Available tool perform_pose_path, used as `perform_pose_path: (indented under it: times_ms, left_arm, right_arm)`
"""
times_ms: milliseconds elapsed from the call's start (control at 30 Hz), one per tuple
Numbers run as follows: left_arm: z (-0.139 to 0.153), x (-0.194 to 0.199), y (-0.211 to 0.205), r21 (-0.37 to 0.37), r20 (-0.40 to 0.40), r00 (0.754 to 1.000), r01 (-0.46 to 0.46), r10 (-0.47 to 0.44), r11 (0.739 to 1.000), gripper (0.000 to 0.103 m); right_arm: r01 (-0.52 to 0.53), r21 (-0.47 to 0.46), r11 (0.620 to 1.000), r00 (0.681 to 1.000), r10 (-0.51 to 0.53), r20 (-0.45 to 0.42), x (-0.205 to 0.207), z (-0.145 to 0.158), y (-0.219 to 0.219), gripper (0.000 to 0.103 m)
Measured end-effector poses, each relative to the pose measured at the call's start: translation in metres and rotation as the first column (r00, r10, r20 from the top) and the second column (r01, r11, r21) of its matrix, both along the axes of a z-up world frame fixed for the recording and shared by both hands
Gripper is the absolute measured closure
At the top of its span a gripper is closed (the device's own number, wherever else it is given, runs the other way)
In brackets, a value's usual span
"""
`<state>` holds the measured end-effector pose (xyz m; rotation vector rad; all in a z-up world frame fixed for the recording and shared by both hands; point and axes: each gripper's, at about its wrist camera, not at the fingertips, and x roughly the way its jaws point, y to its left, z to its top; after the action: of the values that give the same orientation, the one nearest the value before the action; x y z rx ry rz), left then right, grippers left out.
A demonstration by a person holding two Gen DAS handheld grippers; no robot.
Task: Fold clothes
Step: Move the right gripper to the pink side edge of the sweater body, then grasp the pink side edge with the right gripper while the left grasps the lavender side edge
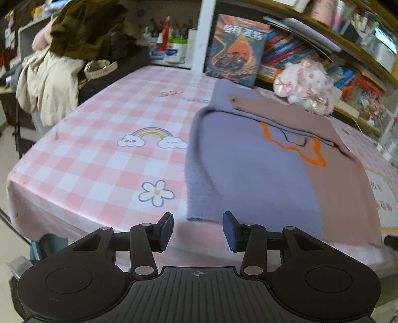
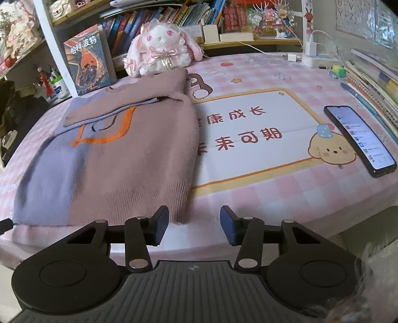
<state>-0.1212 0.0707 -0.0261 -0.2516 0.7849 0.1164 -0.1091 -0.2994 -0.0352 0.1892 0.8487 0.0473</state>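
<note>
We count one sweater (image 2: 112,149), lilac and mauve, lying flat on the desk (image 2: 248,193) with both sleeves folded across its chest. The left tongs (image 1: 197,231) and right tongs (image 2: 194,224) hover at its hem, both apart and empty. One phone (image 2: 359,139) and one plush rabbit (image 2: 161,47) also noted.

**Cluttered study corner around a checked tabletop**

A table (image 1: 104,129) covered by a pink-and-white checked cloth is seen across the middle of both views. Wooden bookshelves (image 2: 199,15) packed with colourful books are set along the top of the right wrist frame. A white upright post (image 1: 202,34) is placed at upper centre of the left wrist frame. Draped clothing (image 1: 62,62) is piled at upper left there. An alphabet chart (image 2: 358,17) is hung on the wall at upper right. Pale floor (image 1: 7,248) is glimpsed at lower left.
</note>
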Motion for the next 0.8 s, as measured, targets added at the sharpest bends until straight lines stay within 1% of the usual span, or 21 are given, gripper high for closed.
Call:
perform_pose_path:
  times_ms: [67, 167, 333, 433, 467, 500, 533, 567, 633, 667, 733, 800]
  left_arm:
    - [-0.001, 0.008, 0.007, -0.024, -0.004, 1.0, 0.0, 0.0, 1.0, 0.062]
    - [-0.003, 0.02, 0.014, -0.036, -0.011, 1.0, -0.001, 0.001, 0.999, 0.062]
    - [-0.008, 0.038, 0.025, -0.091, -0.033, 0.999, 0.005, -0.008, 0.996, 0.06]
    - [-0.009, 0.046, 0.028, -0.115, -0.03, 0.999, 0.02, -0.024, 0.993, 0.063]
    - [-0.009, 0.049, 0.028, -0.121, -0.03, 0.999, 0.026, -0.03, 0.992, 0.068]
    - [-0.01, 0.051, 0.028, -0.128, -0.035, 0.999, 0.034, -0.039, 0.991, 0.088]
    - [-0.011, 0.054, 0.028, -0.131, -0.043, 0.998, 0.04, -0.046, 0.991, 0.097]
    - [-0.008, 0.054, 0.024, -0.117, -0.035, 0.997, 0.057, -0.062, 0.991, 0.098]
    - [-0.001, 0.053, 0.016, -0.079, -0.009, 0.995, 0.099, -0.1, 0.992, 0.099]
    - [0.003, 0.053, 0.012, -0.069, 0.002, 0.993, 0.121, -0.121, 0.99, 0.099]
    - [0.011, 0.053, 0.004, -0.054, 0.022, 0.986, 0.164, -0.163, 0.985, 0.098]
    - [0.009, 0.057, 0.005, -0.063, 0.0, 0.987, 0.163, -0.163, 0.985, 0.097]
  right_arm:
    - [0.011, 0.011, 1.0, 1.0, -0.011, -0.008, 0.005, -0.002, 0.001, 0.063]
    - [0.027, 0.028, 0.999, 0.999, -0.026, -0.02, 0.013, -0.004, 0.001, 0.065]
    - [0.053, 0.058, 0.997, 0.998, -0.05, -0.041, 0.026, -0.008, 0.002, 0.066]
    - [0.054, 0.063, 0.997, 0.998, -0.052, -0.043, 0.033, -0.009, 0.006, 0.066]
    - [0.051, 0.059, 0.997, 0.998, -0.048, -0.042, 0.036, -0.009, 0.008, 0.067]
    - [0.046, 0.052, 0.998, 0.998, -0.044, -0.042, 0.039, -0.01, 0.01, 0.069]
    - [0.041, 0.043, 0.998, 0.998, -0.039, -0.042, 0.042, -0.01, 0.012, 0.078]
    - [0.034, 0.037, 0.999, 0.998, -0.032, -0.044, 0.045, -0.01, 0.014, 0.09]
    - [0.018, 0.025, 1.0, 0.999, -0.017, -0.047, 0.05, -0.009, 0.018, 0.093]
    - [0.005, 0.019, 1.0, 0.999, -0.005, -0.034, 0.049, -0.006, 0.021, 0.094]
    - [-0.039, 0.055, 0.998, 0.999, 0.038, 0.019, 0.045, 0.005, 0.026, 0.094]
    - [-0.079, 0.088, 0.993, 0.995, 0.073, 0.064, 0.042, 0.014, 0.031, 0.094]
